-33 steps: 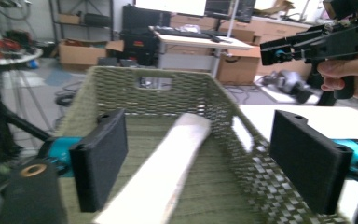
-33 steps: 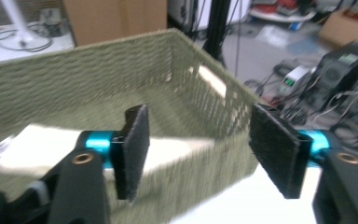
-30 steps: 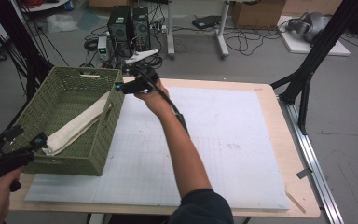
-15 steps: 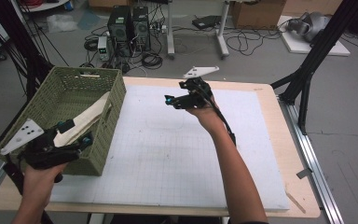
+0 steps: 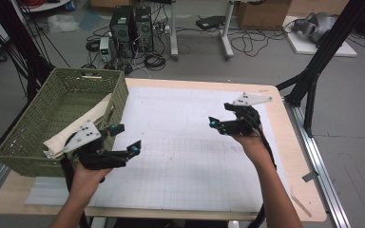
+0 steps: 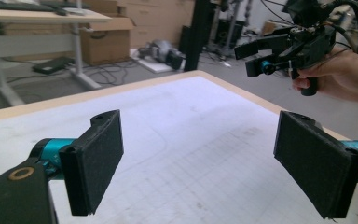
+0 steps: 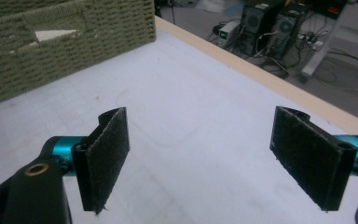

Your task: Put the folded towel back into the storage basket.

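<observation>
On the worktop (image 5: 285, 190), w/ its big white gridded mat (image 5: 190, 142) over most of the top, the largest thing is the green woven basket (image 5: 33, 137) at the far-left side, sitting partly on the mat's left edge. Inside it: a cream rolled cloth (image 5: 95, 114), lying slantwise along the basket's right wall, one end up near the rim, other end low at the near corner. From the right claw's cam the basket's side w/ handle slot (image 7: 58, 28) shows, a pale bit of cloth visible thru the slot.

Left claw (image 5: 123, 140) is held just beside the basket's near-right corner, over the mat, jaws spread wide, nothing btwn them. Its own cam shows both black pads (image 6: 95, 163) apart w/ bare mat in the gap. Right claw (image 5: 212, 124) is out over the mat's right half, well apart from the basket, pointing toward it; its jaws have just been opening and stand spread, nothing btwn them. Right hand (image 6: 335, 77) grips the handle.

Hard to make out: near end of the cloth is covered by the left claw's grey plate (image 5: 81, 135); basket's left corner is behind a black frame leg (image 5: 9, 66). Can't tell what else, if anything, lies under the cloth. Both forearms cut off at the bottom.
</observation>
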A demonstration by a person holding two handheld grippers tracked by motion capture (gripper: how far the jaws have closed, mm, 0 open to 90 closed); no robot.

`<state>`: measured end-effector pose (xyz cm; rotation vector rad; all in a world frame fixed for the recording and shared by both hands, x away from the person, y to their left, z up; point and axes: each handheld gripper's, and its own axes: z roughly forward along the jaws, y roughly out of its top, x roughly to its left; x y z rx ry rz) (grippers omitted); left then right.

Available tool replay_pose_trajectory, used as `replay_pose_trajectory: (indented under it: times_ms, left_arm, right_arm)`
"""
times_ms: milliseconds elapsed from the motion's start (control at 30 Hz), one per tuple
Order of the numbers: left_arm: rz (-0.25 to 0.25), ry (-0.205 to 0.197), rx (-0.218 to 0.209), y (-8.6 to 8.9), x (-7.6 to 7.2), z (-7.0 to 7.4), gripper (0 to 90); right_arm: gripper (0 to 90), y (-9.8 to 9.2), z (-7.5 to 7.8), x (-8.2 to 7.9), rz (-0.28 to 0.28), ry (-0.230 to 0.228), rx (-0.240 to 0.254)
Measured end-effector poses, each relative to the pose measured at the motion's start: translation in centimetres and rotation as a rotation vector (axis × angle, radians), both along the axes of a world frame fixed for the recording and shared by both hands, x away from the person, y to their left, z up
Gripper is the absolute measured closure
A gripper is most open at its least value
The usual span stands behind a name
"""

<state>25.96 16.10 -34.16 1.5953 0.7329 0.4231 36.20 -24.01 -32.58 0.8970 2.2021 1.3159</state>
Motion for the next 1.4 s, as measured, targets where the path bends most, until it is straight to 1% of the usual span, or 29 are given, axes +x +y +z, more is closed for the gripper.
replay_pose_trajectory:
  times_ms: [33,67,100,167,233,300,333,367,433,467,500,533,567,633,700,767,800,833,900,933,1033,1067,1200,1300,1400]
  left_arm:
    - [-0.010,-0.003,0.004,-0.4,0.1,-0.3,16.0]
    - [-0.029,-0.002,0.004,-1.0,0.2,-0.7,16.0]
    - [-0.041,-0.006,0.005,-1.6,0.2,-1.0,16.0]
    - [-0.058,-0.010,0.009,-2.4,0.4,-1.5,16.0]
    - [-0.081,-0.015,0.015,-3.3,0.8,-2.1,16.0]
    - [-0.097,-0.018,0.018,-4.0,1.2,-2.7,16.0]
    - [-0.104,-0.017,0.018,-4.4,1.4,-3.0,16.0]
    - [-0.112,-0.016,0.015,-4.6,1.5,-3.4,16.0]
    - [-0.132,-0.011,0.024,-5.0,1.5,-4.1,16.1]
    - [-0.135,-0.010,0.026,-5.1,1.5,-4.5,16.1]
    - [-0.141,-0.004,0.028,-5.2,1.5,-4.9,16.1]
    - [-0.144,-0.001,0.035,-5.3,1.5,-5.3,16.1]
    - [-0.147,0.001,0.040,-5.4,1.5,-5.6,16.1]
    - [-0.149,0.004,0.043,-5.5,1.6,-6.2,16.1]
    - [-0.138,0.006,0.036,-5.7,1.8,-6.6,16.1]
    - [-0.134,0.002,0.030,-6.0,1.9,-6.7,16.1]
    - [-0.136,-0.002,0.036,-6.2,1.9,-6.8,16.1]
    - [-0.135,-0.007,0.043,-6.4,2.0,-6.8,16.2]
    - [-0.135,-0.006,0.050,-6.6,2.0,-7.0,16.2]
    - [-0.137,-0.003,0.051,-6.6,2.1,-7.0,16.2]
    - [-0.130,0.001,0.052,-6.6,2.2,-7.2,16.2]
    - [-0.130,0.000,0.052,-6.5,2.2,-7.2,16.2]
    - [-0.122,0.004,0.053,-6.4,2.1,-7.3,16.2]
    - [-0.119,0.004,0.058,-6.3,2.1,-7.3,16.3]
    - [-0.123,0.004,0.063,-6.2,2.1,-7.3,16.3]
  right_arm:
    - [18.6,-0.9,-0.4,-0.8,-0.010,0.001,0.018]
    - [18.6,-1.5,-0.8,-1.3,-0.017,-0.006,0.029]
    - [18.6,-2.3,-1.4,-2.1,-0.029,0.000,0.041]
    - [18.5,-3.5,-2.5,-3.4,-0.048,-0.003,0.019]
    - [18.6,-4.4,-3.4,-4.6,-0.059,-0.001,0.011]
    - [18.5,-5.1,-4.1,-5.8,-0.077,-0.003,0.019]
    - [18.6,-5.5,-4.4,-6.4,-0.091,-0.015,0.023]
    - [18.6,-5.9,-4.7,-7.3,-0.108,-0.019,0.030]
    - [18.6,-6.4,-5.0,-8.6,-0.128,-0.029,0.036]
    - [18.5,-6.7,-5.3,-9.4,-0.140,-0.043,0.037]
    - [18.5,-7.0,-5.5,-10.1,-0.155,-0.044,0.042]
    - [18.3,-7.2,-5.9,-10.7,-0.166,-0.056,0.042]
    - [17.8,-7.4,-6.2,-11.2,-0.179,-0.055,0.045]
    - [17.3,-7.7,-6.7,-12.0,-0.205,-0.058,0.032]
    - [17.3,-8.0,-7.0,-12.3,-0.208,-0.049,0.029]
    - [17.3,-8.3,-7.4,-12.5,-0.222,-0.049,0.046]
    - [17.3,-8.4,-7.7,-12.5,-0.221,-0.047,0.045]
    - [17.3,-8.5,-7.9,-12.5,-0.212,-0.042,0.030]
    - [17.3,-8.7,-8.3,-12.4,-0.212,-0.031,-0.001]
    - [17.3,-8.7,-8.4,-12.4,-0.209,-0.029,-0.003]
    - [17.3,-8.9,-8.2,-12.5,-0.213,-0.032,0.004]
    - [17.3,-9.0,-8.1,-12.5,-0.212,-0.039,0.012]
    - [17.0,-9.0,-7.9,-12.6,-0.217,-0.060,0.019]
    - [16.9,-8.9,-7.8,-12.7,-0.222,-0.050,0.019]
    - [16.9,-8.7,-7.8,-12.7,-0.219,-0.057,0.023]
